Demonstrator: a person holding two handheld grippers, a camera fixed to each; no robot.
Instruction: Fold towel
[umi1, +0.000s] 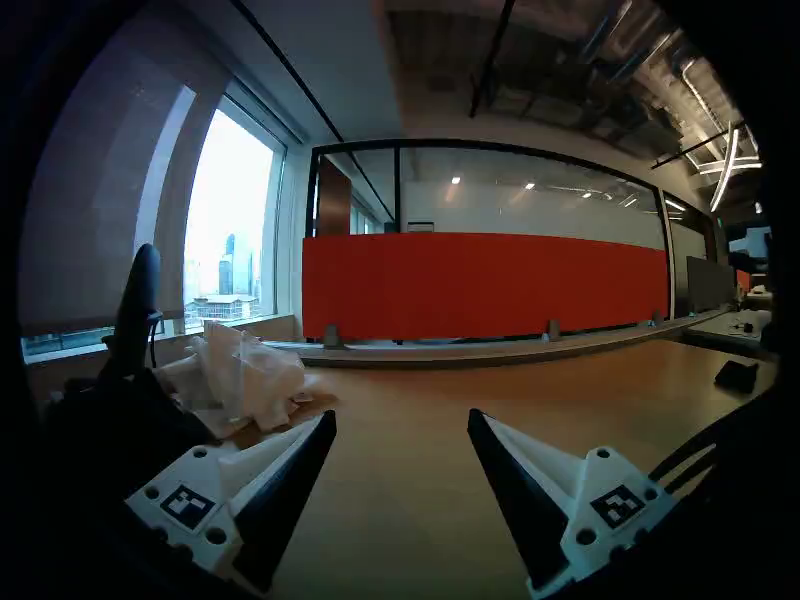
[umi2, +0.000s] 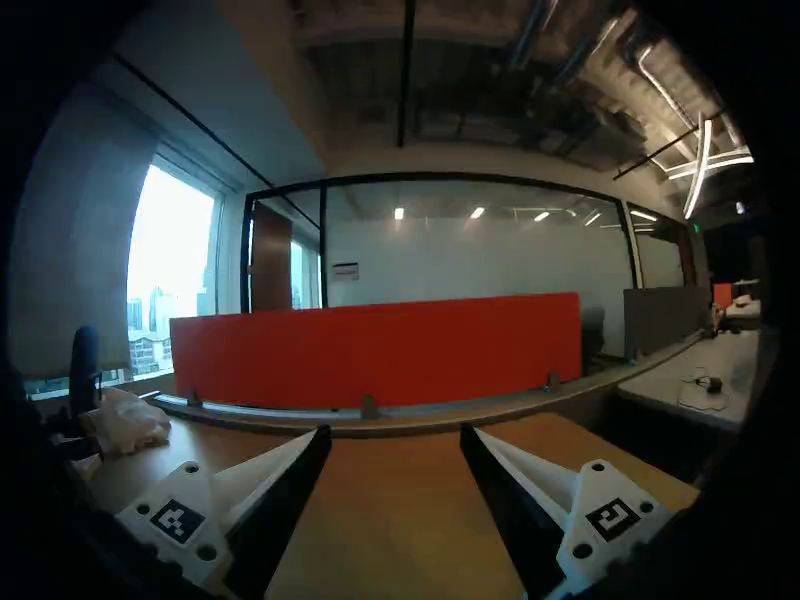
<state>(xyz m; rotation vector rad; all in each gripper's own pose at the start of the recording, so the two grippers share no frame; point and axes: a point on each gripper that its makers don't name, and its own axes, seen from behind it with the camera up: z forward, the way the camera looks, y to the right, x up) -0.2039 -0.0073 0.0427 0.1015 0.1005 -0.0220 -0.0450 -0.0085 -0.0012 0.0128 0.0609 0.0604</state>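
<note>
A crumpled white towel (umi1: 240, 375) lies in a heap on the wooden desk (umi1: 420, 470), to the left in the left gripper view. My left gripper (umi1: 402, 420) stands open low over the desk, its left finger just right of the heap, nothing between its fingers. The same towel (umi2: 125, 422) sits far left in the right gripper view, well away from my right gripper (umi2: 395, 432), which is open over bare desk (umi2: 400, 520).
A red divider panel (umi1: 480, 285) runs along the desk's far edge, with a glass wall behind. A dark chair back (umi1: 135, 310) stands at the left by the window. A small black object (umi1: 738, 375) lies at the desk's right side. Another desk (umi2: 700, 375) stands to the right.
</note>
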